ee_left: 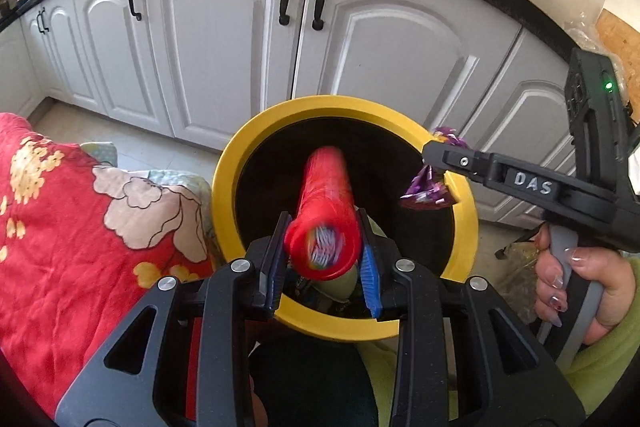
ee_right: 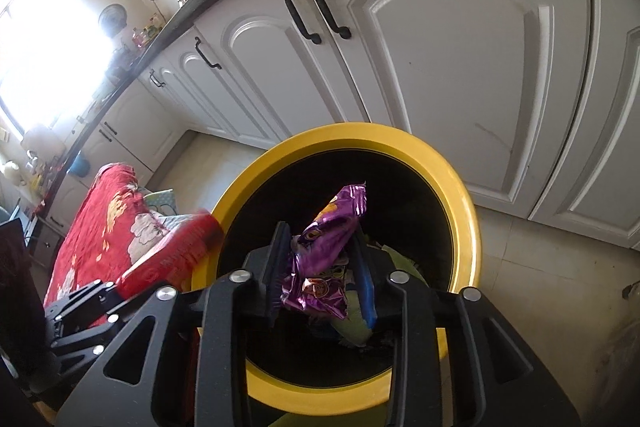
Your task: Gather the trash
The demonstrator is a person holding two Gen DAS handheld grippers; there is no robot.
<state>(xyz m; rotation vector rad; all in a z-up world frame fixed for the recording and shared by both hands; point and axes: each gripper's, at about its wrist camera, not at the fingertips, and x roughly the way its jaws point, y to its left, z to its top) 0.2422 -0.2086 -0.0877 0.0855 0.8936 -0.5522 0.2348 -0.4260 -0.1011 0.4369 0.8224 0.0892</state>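
A red tube (ee_left: 324, 211), stiff and light, is clamped across its middle in the left gripper (ee_left: 325, 259), low centre, over the yellow bin (ee_left: 348, 107). Right of it a purple wrapper (ee_right: 328, 251), thin, crinkly and slippery, sits between the loosened jaws of the right gripper (ee_right: 322, 271); contact cannot be judged. White cabinets (ee_left: 224, 39) and a pale tiled floor (ee_right: 532, 263) lie behind.
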